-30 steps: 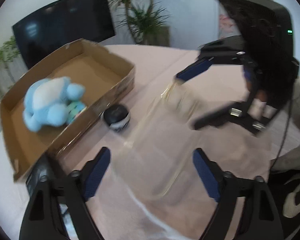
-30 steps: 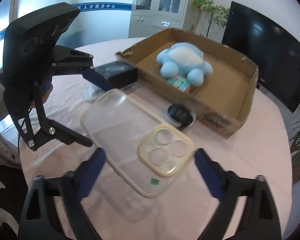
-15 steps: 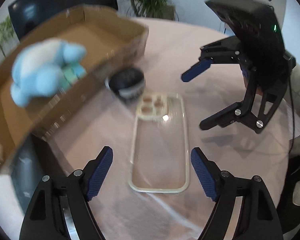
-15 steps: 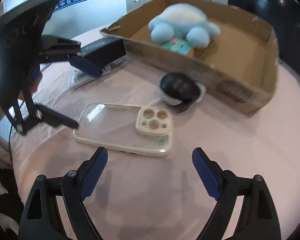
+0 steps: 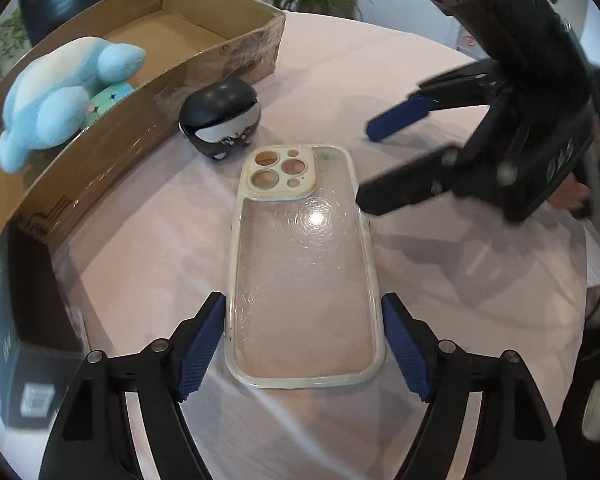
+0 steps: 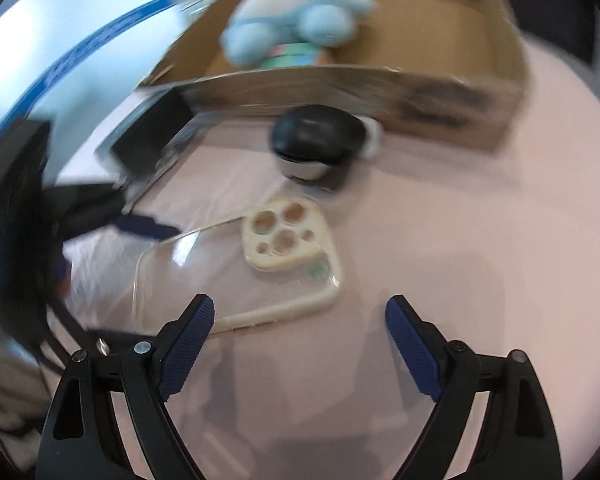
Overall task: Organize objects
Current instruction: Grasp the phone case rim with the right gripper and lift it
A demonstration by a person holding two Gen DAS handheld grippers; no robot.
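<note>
A clear phone case [image 5: 304, 264] with a cream camera frame lies flat on the pink tablecloth, also seen as the phone case [image 6: 284, 236] in the blurred right wrist view. My left gripper [image 5: 304, 312] straddles the case's near end. Its jaws are closing, the blue pads sit right beside the two long edges, and the case looks undeformed. My right gripper [image 5: 366, 166] hovers open to the right of the case's camera end. In its own view the right gripper [image 6: 300, 320] has only the case's near edge between its fingers, untouched.
A cardboard box [image 5: 140, 120] at the left holds a blue plush toy [image 5: 60, 92] lying on pastel items. A round black-and-white gadget [image 5: 220, 120] sits between the box and the case. A black carton [image 5: 20, 340] stands at the near left. A person's shoe shows at the far right.
A second ago the case was in the air with the right gripper closed on its camera end. The right jaws opened, the case now lies on the table, and my left gripper came down around it.
</note>
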